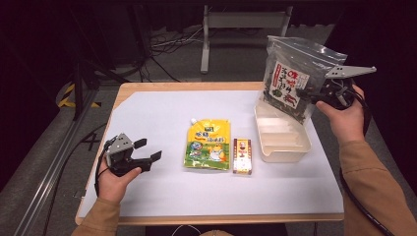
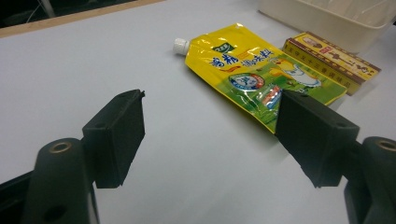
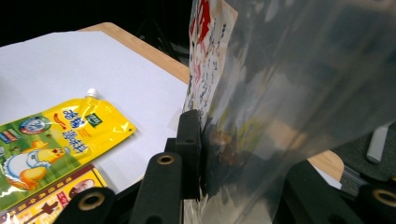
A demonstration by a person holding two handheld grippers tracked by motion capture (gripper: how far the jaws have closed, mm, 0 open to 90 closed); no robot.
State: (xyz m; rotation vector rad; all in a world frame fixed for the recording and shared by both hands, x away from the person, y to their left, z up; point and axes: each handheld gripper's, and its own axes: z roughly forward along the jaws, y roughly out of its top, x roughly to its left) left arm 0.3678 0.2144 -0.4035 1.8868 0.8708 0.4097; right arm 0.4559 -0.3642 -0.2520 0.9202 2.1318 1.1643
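clear seaweed bag (image 1: 290, 78), upright, above cream tray (image 1: 295, 147)

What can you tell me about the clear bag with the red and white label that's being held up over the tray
The clear bag is a glossy plastic pouch with a white label printed in red, green and black, and dark flaky contents inside. It hangs roughly upright above the far end of the cream tray, at the table's right side; whether its bottom touches the tray cannot be told. The right tool is shut on its side, the black jaws pinching the film, as the right gripper view shows up close. Nothing else touches it.
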